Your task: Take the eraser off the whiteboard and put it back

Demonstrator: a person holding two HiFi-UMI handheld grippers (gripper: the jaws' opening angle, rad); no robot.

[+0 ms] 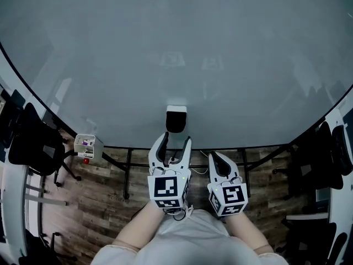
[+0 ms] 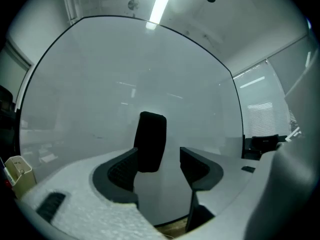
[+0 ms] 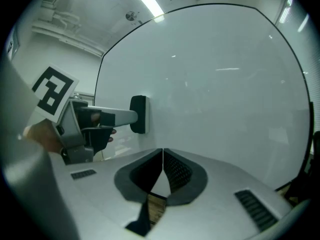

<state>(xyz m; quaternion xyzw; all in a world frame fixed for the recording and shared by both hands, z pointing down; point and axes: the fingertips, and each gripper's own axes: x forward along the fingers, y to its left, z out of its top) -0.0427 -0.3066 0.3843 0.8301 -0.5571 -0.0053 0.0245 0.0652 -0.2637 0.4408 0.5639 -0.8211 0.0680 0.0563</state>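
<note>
The black eraser (image 1: 176,119) sticks to the whiteboard (image 1: 176,48) near its lower edge. My left gripper (image 1: 175,140) points at it with its jaws open. In the left gripper view the eraser (image 2: 151,141) stands upright on the board (image 2: 100,84), just past the tips of the left gripper (image 2: 159,156); it is near the left pad, with a clear gap to the right pad. My right gripper (image 1: 213,156) hangs beside it, shut with nothing in it. The right gripper view shows its own shut jaws (image 3: 163,153) and, to the left, the left gripper's finger (image 3: 107,117) reaching the eraser (image 3: 139,114).
A small white box (image 1: 87,144) with bits in it hangs at the board's lower left. Black stand legs (image 1: 128,173) rise from the wooden floor under the board. Dark chairs stand at the left (image 1: 33,142) and right (image 1: 325,159).
</note>
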